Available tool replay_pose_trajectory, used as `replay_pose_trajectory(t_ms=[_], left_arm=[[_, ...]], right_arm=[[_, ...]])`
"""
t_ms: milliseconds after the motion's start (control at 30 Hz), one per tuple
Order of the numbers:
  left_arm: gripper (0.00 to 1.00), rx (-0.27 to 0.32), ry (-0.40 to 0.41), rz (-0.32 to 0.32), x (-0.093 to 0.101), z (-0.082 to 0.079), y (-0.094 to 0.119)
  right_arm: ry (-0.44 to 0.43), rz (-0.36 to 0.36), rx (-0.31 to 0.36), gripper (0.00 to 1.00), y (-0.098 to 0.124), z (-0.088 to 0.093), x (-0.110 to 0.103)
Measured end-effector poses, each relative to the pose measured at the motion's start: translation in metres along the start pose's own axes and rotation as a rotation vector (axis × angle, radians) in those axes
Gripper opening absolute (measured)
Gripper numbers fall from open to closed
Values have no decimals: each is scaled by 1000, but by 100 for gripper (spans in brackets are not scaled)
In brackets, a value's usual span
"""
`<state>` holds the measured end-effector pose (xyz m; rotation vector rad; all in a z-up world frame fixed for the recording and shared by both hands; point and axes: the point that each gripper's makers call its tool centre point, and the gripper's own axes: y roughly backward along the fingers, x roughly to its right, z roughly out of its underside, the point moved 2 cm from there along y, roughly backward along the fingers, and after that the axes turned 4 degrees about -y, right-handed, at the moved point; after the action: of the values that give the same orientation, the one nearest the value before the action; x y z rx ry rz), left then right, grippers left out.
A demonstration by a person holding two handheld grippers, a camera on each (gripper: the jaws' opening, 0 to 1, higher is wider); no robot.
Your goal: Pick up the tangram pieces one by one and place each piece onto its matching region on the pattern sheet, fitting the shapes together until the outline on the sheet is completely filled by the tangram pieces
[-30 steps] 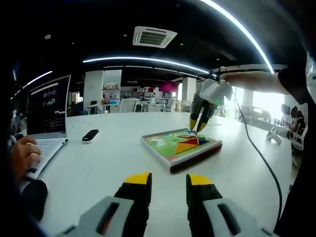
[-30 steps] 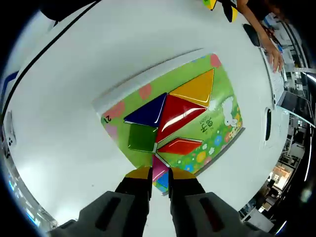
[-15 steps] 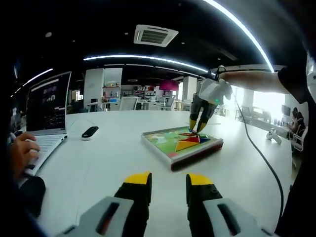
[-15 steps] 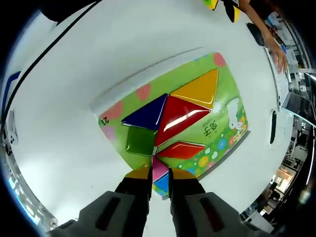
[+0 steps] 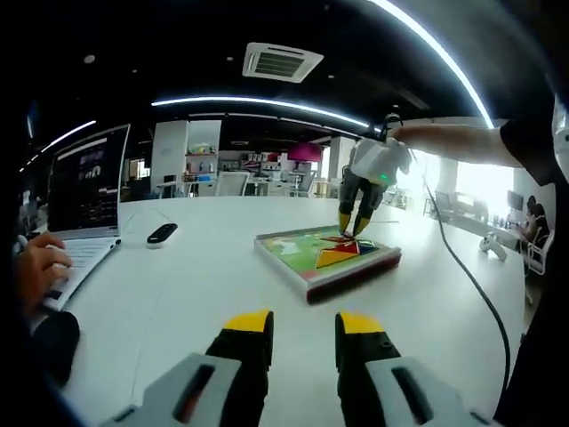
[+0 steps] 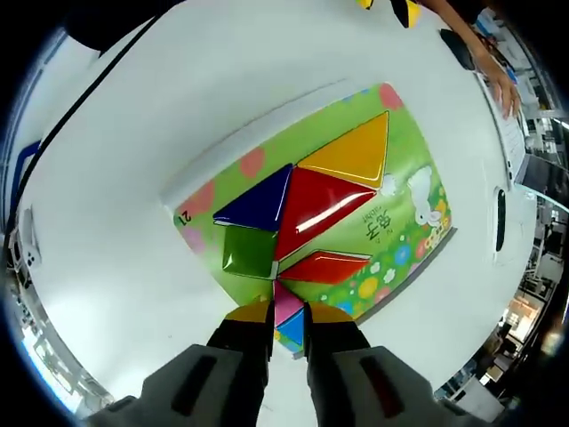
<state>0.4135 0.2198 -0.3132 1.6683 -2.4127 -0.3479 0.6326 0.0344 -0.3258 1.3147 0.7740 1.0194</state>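
Pink piece (image 6: 286, 305) sits clamped between right gripper (image 6: 287, 313) jaws, lower centre on sheet (image 6: 396, 227); left gripper (image 5: 303, 325) jaws apart

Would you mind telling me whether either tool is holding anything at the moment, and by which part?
The right tool pinches the pink piece by its near corner. The left tool holds nothing.

A large white table (image 5: 222, 267) is carrying a green pattern sheet board (image 5: 307, 258), a small black remote-like device (image 5: 162, 234), an open laptop (image 5: 84, 200) and a white controller (image 5: 492, 245).
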Motion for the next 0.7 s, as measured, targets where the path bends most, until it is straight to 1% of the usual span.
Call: replay_pose_trajectory(t_ms=[133,200,300,533,633,700], left_arm=[[30,4,5,-3,-1,-1,1],[30,5,6,-3,-1,-1,1],[30,7,4,-5,-2,-2,2],[30,6,4,-8,-2,0,3],[30,11,6,-3,0,0,4],[30,12,7,-2,0,0,5]], right_arm=[[-1,-30,-4,15,-2,1,2],[-16,-44,0,15,-2,2,3],[-25,-50,2,15,-3,4,4],[-70,-46,7,15,-3,6,5],[-47,-9,-27,19,-4,5,6],[-34,1,-40,19,-4,4,6]])
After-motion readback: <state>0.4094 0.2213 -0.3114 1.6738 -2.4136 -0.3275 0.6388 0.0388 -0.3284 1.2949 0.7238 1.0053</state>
